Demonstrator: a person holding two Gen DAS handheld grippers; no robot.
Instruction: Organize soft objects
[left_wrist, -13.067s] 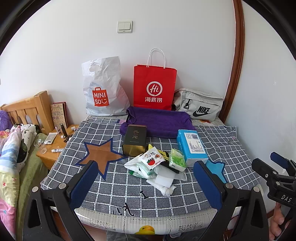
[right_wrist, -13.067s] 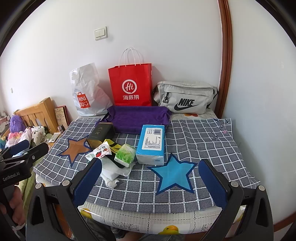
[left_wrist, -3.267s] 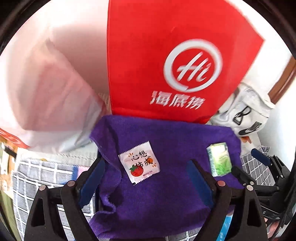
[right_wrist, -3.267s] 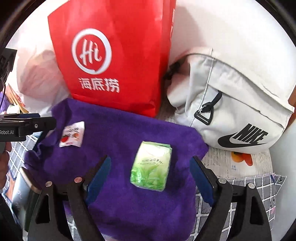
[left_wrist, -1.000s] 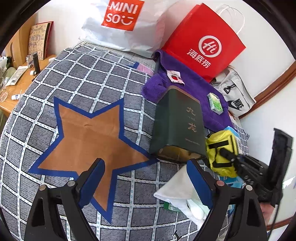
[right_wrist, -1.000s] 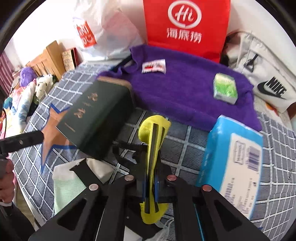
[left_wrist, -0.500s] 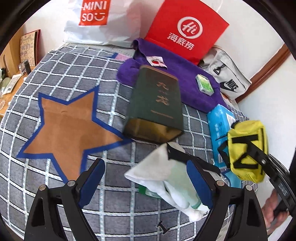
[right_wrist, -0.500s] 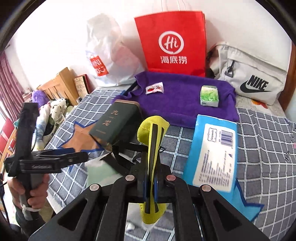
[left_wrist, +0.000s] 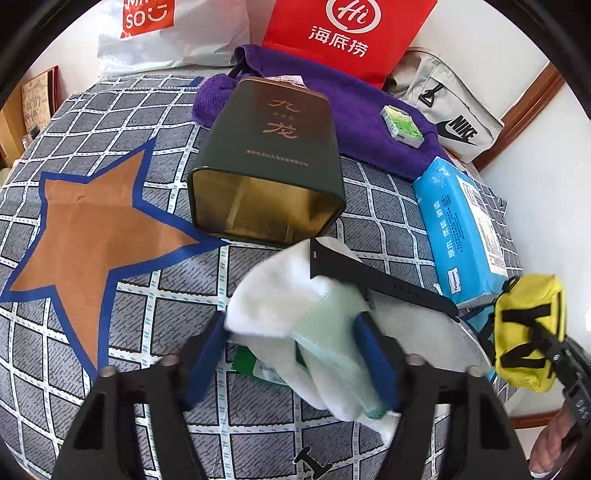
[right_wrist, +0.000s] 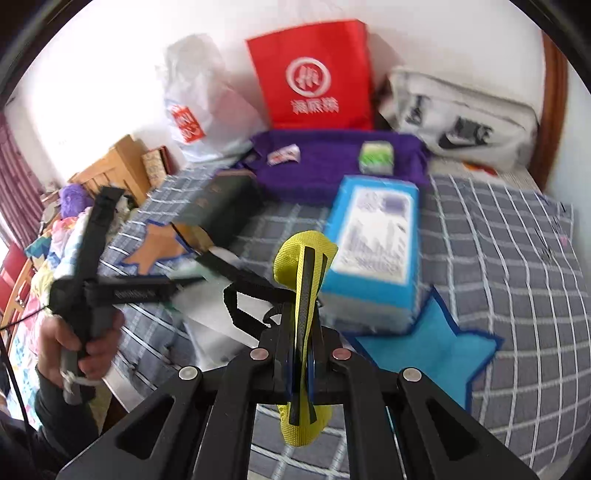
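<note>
Right gripper (right_wrist: 300, 365): jaws pressed together on a yellow pouch (right_wrist: 303, 258) with black straps, held off the checked cloth (right_wrist: 509, 236); the blue tissue pack (right_wrist: 373, 240) lies at its 1 o'clock. Left gripper (left_wrist: 291, 358): blue pads (left_wrist: 373, 354) set on either side of a white towel (left_wrist: 295, 295), narrowed about it; firm contact cannot be told. A black strap (left_wrist: 373, 282) crosses the towel; the dark green tin (left_wrist: 269, 158) lies on its side at 12 o'clock; the purple towel (left_wrist: 362, 110) beyond bears a green packet (left_wrist: 402, 125).

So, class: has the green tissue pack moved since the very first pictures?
Yes. The green tissue pack went from the pile beside the blue tissue box back onto the purple towel.
</note>
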